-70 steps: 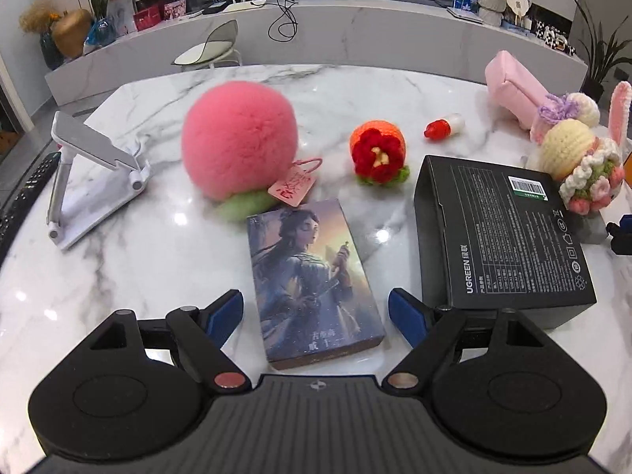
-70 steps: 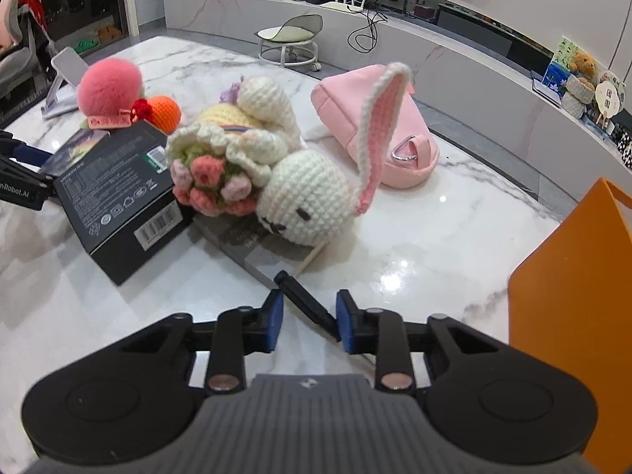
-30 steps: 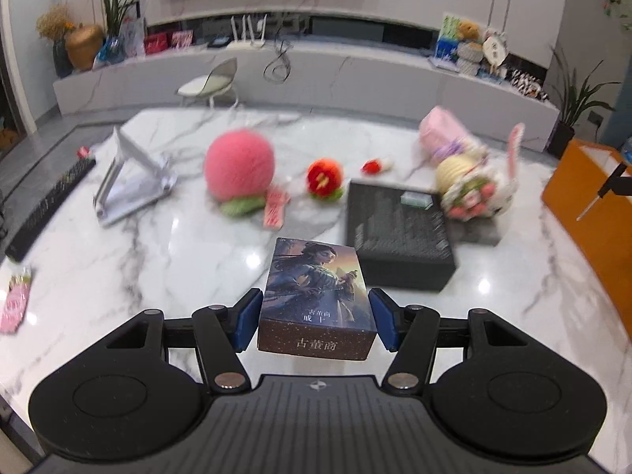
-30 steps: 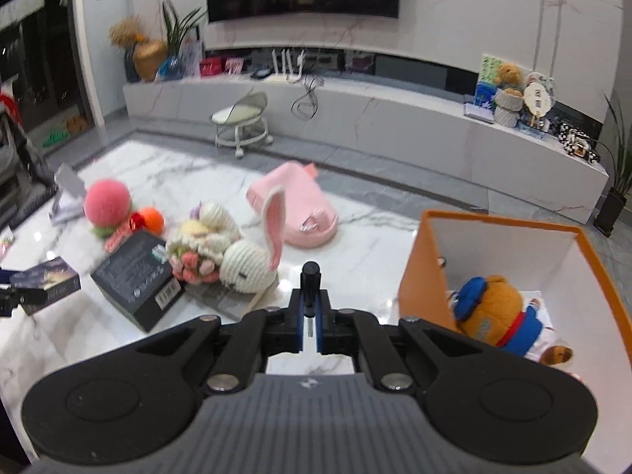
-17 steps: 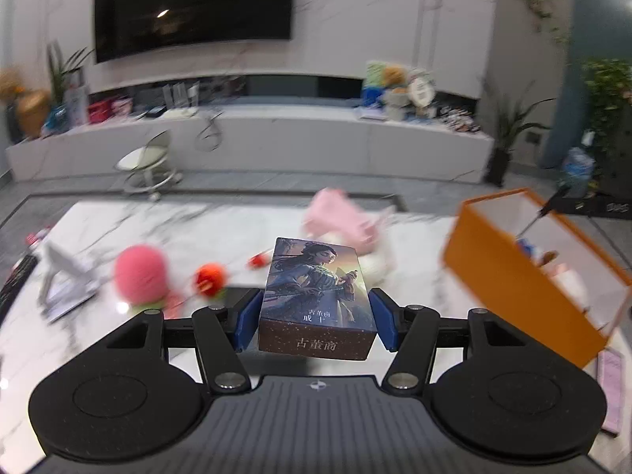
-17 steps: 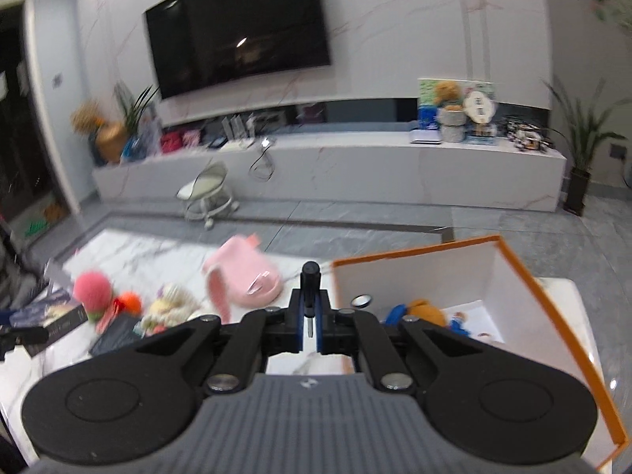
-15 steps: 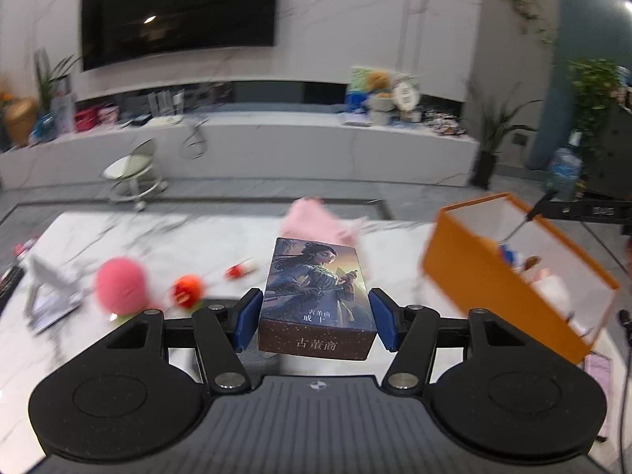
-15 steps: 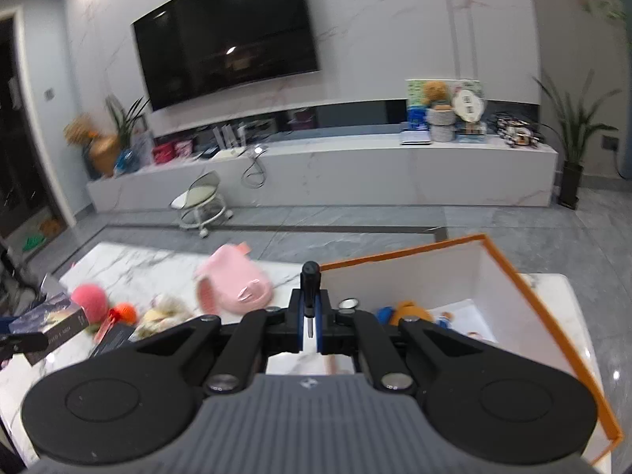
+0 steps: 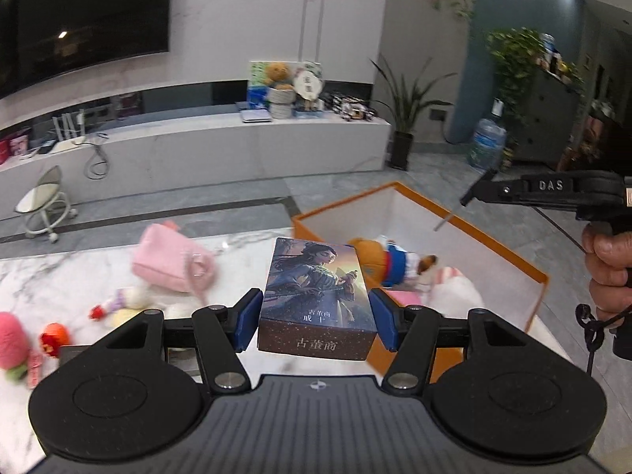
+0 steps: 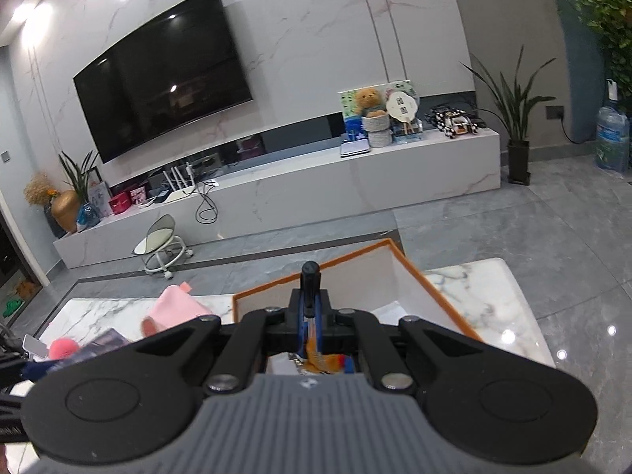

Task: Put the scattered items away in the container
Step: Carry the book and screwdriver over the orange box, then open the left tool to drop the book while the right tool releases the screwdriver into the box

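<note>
My left gripper (image 9: 316, 320) is shut on an illustrated card box (image 9: 316, 296) and holds it in the air beside the orange container (image 9: 493, 237). The container holds a brown plush bear (image 9: 379, 260) and white soft items. My right gripper (image 10: 310, 312) is shut on a thin black tool (image 10: 309, 276), held above the orange container (image 10: 414, 280); it also shows in the left wrist view (image 9: 478, 189) above the container's far side. A pink pouch (image 9: 170, 256), a pink pompom (image 9: 12, 339) and an orange crochet toy (image 9: 53, 337) lie on the marble table (image 9: 59, 276).
A low white TV bench (image 10: 316, 181) and a wheeled stool (image 10: 162, 249) stand beyond the table. A plant and a water bottle (image 9: 486, 146) are at the far right. The table's right edge lies just past the container.
Both grippers have lifted and swung right toward the orange container. The left carries the card box up from the table; the right carries the black tool over the container.
</note>
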Available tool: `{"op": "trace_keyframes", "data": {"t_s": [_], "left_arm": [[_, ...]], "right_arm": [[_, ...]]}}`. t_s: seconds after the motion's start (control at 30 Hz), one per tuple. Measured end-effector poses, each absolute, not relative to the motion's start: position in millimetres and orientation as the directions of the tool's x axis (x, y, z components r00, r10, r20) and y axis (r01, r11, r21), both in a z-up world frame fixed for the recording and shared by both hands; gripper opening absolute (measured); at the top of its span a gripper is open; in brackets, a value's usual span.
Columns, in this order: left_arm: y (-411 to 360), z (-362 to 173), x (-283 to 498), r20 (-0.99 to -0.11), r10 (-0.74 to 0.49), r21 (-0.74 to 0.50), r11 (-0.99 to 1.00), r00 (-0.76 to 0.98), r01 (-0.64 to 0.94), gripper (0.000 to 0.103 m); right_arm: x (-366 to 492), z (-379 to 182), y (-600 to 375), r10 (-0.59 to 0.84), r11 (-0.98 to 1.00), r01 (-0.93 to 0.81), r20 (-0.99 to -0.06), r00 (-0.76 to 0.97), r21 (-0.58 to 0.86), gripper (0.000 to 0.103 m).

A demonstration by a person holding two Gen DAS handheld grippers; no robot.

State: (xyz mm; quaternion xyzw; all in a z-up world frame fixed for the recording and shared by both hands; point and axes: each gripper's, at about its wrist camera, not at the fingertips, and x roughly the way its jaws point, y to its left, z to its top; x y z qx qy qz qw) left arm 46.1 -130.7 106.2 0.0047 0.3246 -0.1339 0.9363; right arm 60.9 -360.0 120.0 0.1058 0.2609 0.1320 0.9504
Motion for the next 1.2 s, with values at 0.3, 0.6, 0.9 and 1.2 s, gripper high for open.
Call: {"op": "trace_keyframes", "data": {"t_s": [0.3,0.6,0.9,1.2], "left_arm": [[-165,105,60,-0.603,-0.299,-0.086,0.946,0.739,0.312,0.068],[-198,107,77,-0.597,-0.348,-0.086,0.924,0.723,0.373,0.068],[-223,95,85,-0.612,-0.392,-0.101,0.900,0.687,0.425,0.068],[-232,86,94,-0.622,-0.400,-0.115,0.897,0.673,0.428,0.068]], "right_arm": [[64,115,-378,0.287,0.945,-0.163,-0.481,0.828,0.284,0.006],[68,111,-391,0.263,0.948,-0.126,-0.496,0.828,0.294,0.006],[73,107,-396,0.244,0.952,-0.102,-0.515,0.822,0.290,0.006],[79,102,-395,0.251,0.953,-0.111,-0.531,0.809,0.282,0.006]]}}
